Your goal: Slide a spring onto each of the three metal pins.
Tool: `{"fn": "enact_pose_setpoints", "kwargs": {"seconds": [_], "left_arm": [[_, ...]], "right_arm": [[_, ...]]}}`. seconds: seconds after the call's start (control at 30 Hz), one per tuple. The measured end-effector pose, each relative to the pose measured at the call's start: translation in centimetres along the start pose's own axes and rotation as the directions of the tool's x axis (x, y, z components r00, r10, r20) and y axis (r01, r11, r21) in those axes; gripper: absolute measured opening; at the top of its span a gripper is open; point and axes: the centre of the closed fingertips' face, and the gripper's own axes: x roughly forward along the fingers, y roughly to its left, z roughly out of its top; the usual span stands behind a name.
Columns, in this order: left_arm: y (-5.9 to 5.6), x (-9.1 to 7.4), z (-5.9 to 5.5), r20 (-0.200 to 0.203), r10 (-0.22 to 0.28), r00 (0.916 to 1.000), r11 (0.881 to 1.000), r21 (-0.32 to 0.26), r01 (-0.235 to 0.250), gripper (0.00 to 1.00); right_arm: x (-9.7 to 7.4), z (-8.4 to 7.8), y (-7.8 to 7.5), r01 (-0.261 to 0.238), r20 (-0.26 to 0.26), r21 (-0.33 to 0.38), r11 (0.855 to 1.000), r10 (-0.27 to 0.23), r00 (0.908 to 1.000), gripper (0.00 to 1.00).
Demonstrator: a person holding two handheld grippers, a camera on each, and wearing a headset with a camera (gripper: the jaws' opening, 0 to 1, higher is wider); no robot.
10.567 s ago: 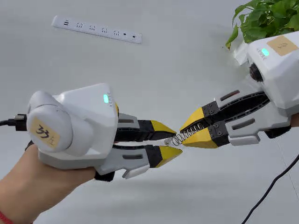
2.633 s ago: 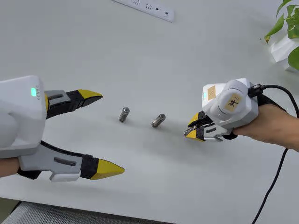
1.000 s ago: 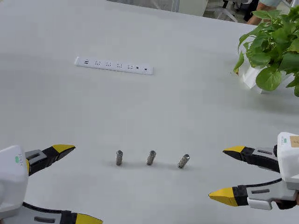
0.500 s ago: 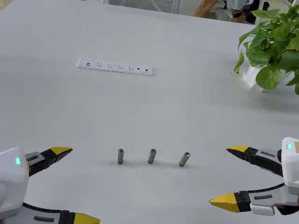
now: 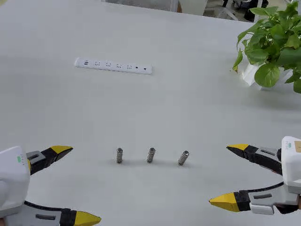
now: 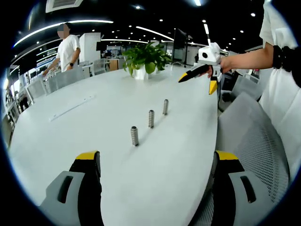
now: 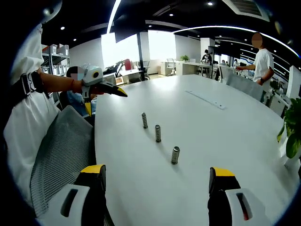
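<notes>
Springs sit on all three pins, upright in a row on the tabletop. I hold left gripper and right gripper well aside, jaws apart and empty, to avoid knocking them; task looks complete

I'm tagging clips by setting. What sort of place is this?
Probably an open office: a long white table with a power strip and potted plant, plus a mesh chair.
</notes>
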Motion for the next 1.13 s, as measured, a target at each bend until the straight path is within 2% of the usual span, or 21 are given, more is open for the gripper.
{"fn": "enact_pose_setpoints", "kwargs": {"seconds": [0.37,0.83,1.13], "left_arm": [[0.3,0.2,0.0,-0.002,-0.006,1.0,1.0,-0.003,0.006,0.99],[0.3,0.4,-0.1,-0.005,-0.011,0.9999,1.0,-0.006,0.011,0.99],[0.1,0.7,0.0,-0.005,-0.015,0.9999,1.0,-0.006,0.015,0.99]], "right_arm": [[0.5,0.1,0.0,-0.009,-0.001,0.004,1.0,0.009,1.0,0.91],[0.2,-1.1,-1.1,-0.003,-0.011,0.014,1.0,0.003,0.9999,0.9],[0.2,-1.5,-0.9,-0.009,-0.02,0.015,1.0,0.009,0.9998,0.9]]}}
